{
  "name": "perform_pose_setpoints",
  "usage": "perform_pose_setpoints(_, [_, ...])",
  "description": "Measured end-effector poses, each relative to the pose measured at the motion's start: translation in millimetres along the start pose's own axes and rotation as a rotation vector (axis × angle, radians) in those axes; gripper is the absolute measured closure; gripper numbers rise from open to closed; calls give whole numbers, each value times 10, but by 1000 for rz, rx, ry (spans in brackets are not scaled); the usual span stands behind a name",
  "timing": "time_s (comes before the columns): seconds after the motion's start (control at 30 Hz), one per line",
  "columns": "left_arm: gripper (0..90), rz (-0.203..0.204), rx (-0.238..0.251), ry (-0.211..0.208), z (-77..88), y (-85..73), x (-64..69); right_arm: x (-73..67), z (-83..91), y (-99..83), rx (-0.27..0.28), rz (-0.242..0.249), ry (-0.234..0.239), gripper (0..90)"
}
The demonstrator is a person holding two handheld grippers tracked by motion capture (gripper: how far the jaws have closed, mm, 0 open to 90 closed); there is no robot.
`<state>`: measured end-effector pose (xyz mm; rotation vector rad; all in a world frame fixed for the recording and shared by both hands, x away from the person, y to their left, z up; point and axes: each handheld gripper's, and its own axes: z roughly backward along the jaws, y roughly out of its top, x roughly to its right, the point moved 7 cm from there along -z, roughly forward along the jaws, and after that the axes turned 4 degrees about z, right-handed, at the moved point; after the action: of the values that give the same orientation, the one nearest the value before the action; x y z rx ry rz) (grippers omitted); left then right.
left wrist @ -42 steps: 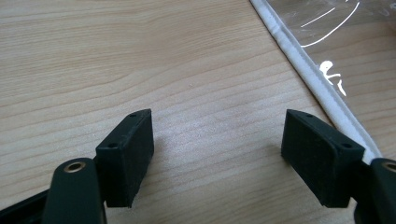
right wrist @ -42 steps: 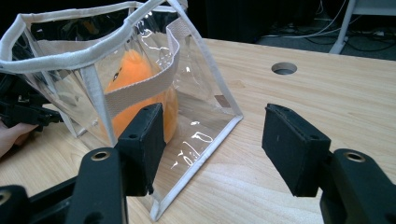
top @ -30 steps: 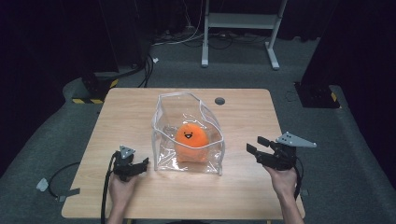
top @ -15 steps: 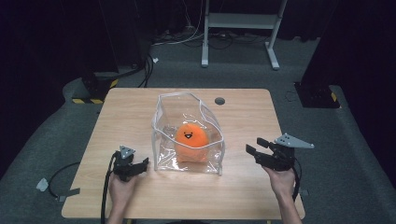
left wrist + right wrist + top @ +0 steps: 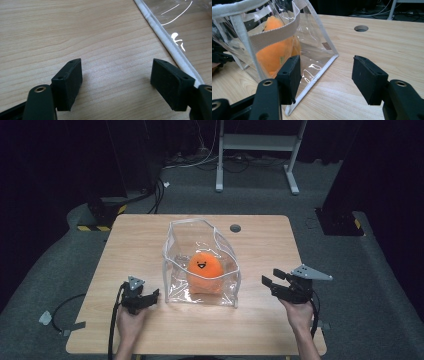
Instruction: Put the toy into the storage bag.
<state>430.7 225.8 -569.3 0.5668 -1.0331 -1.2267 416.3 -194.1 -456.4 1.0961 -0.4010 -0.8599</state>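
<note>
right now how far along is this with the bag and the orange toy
Looks done: the orange plush toy sits inside the clear bag. In hand: nothing; the left gripper and right gripper flank it, jaws open and empty. Left: perhaps gripping the bag, its top open.

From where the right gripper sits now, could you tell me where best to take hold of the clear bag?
Probably the white strap on the bag: it stands free of the wall. Bring the open right gripper in from the bag's right side.

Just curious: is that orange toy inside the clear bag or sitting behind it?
Inside. The orange toy shows through the clear bag walls, within its white-edged rim.
</note>
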Motion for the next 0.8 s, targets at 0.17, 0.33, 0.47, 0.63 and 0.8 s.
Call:
perform_pose_setpoints(0.17, [255, 1, 0, 0, 0, 0, 0, 12, -32, -19, -3, -4, -4, 403])
perform_pose_setpoints(0.33, [255, 0, 0, 0, 0, 0, 0, 20, -67, -43, -14, -4, -11, 403])
perform_pose_setpoints(0.47, [254, 0, 0, 0, 0, 0, 0, 34, -96, -65, -23, -1, -19, 403])
perform_pose_setpoints(0.63, [254, 0, 0, 0, 0, 0, 0, 65, -145, -109, -37, -1, -34, 404])
perform_pose_setpoints(0.8, [255, 1, 0, 0, 0, 0, 1, 98, -191, -161, -52, -7, -47, 404])
